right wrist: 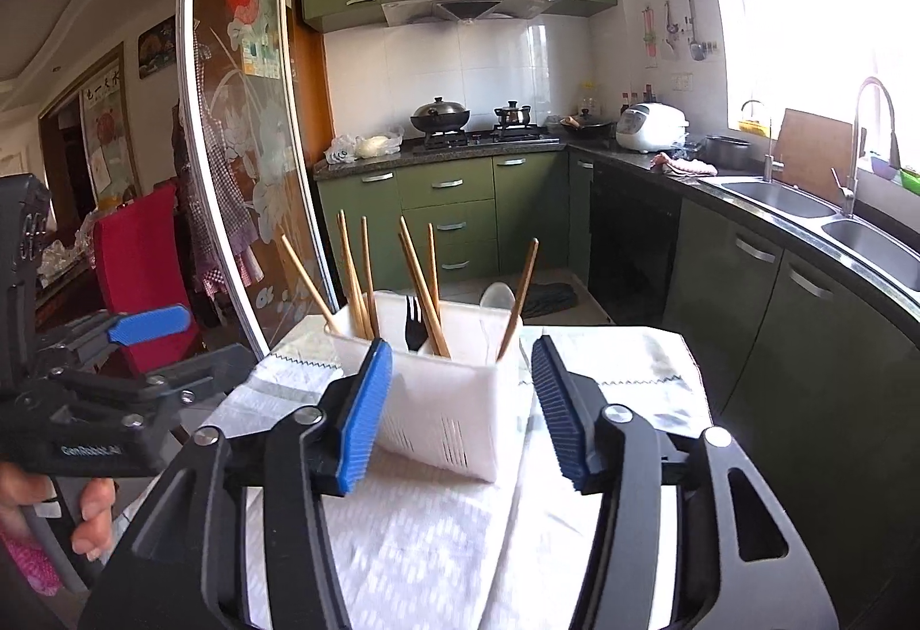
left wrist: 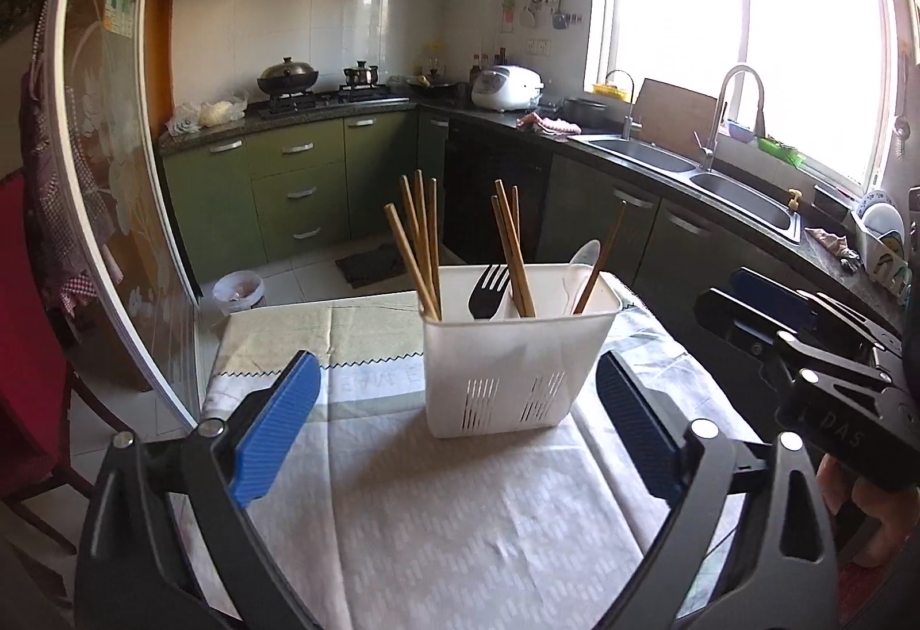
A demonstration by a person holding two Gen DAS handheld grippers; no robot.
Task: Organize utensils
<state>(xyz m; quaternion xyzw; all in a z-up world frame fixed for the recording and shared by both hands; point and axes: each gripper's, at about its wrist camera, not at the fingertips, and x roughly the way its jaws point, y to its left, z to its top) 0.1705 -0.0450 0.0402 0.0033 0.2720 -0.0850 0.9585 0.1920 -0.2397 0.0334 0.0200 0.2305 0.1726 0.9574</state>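
Note:
A white slotted utensil caddy (left wrist: 506,371) (right wrist: 460,400) stands upright on the cloth-covered table (left wrist: 431,503). It holds several wooden chopsticks (left wrist: 422,250), a black fork (left wrist: 489,291) and a white spoon (left wrist: 583,256). My left gripper (left wrist: 457,365) is open wide, with its blue pads (left wrist: 282,423) short of the caddy on either side. My right gripper (right wrist: 463,345) is open too. The caddy's near corner shows between its pads (right wrist: 368,411), and I see no pad pressing on it. Each gripper also appears in the other's view: the right one (left wrist: 805,331) and the left one (right wrist: 149,325).
A glass sliding door (left wrist: 115,204) stands close on the left, with a red chair (right wrist: 144,273) beside the table. Green cabinets, a stove with pots (right wrist: 443,115) and a double sink (left wrist: 742,204) run along the back and right. A hand (right wrist: 92,509) holds the left gripper's handle.

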